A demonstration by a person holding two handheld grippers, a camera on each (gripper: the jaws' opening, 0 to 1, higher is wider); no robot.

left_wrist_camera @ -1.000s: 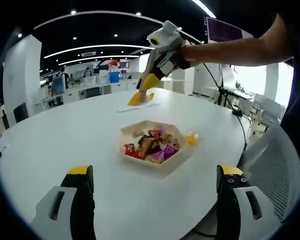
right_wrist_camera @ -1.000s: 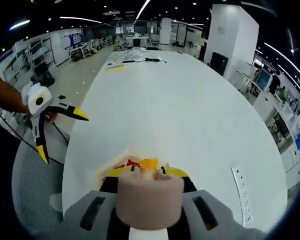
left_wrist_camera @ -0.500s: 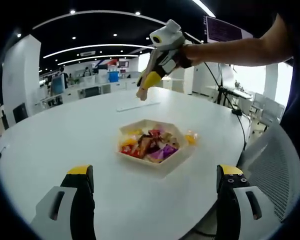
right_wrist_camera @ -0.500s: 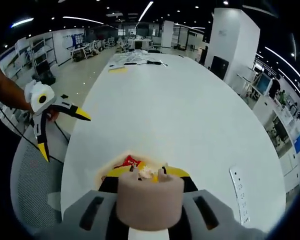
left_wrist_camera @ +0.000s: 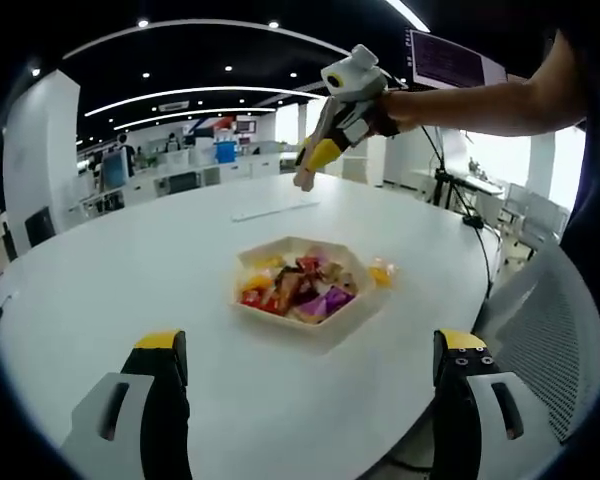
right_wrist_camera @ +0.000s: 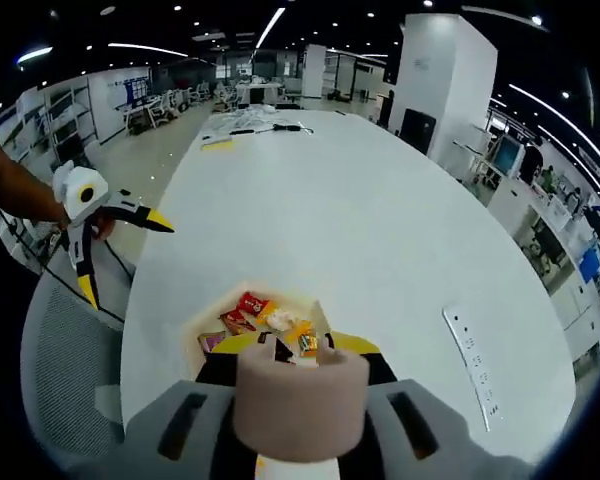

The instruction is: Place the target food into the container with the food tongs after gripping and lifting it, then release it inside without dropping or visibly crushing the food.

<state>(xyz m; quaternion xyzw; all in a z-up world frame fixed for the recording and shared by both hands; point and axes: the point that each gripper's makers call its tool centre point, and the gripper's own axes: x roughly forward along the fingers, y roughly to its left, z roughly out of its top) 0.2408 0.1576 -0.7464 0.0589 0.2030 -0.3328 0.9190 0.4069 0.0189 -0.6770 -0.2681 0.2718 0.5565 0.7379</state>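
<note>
White table [left_wrist_camera: 130,290] seen, hexagonal tray [left_wrist_camera: 307,290] of wrapped snacks [left_wrist_camera: 300,288] at frame centre in left gripper view. Left gripper [left_wrist_camera: 310,400] held wide apart at bottom edge. Right gripper [left_wrist_camera: 310,170] raised at upper right above tray, jaws narrow, nothing seen gripped. One yellow candy [left_wrist_camera: 382,273] lies just beside tray.

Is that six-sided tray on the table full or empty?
Full. The tray on the white table holds a heap of colourful wrapped snacks.
</note>
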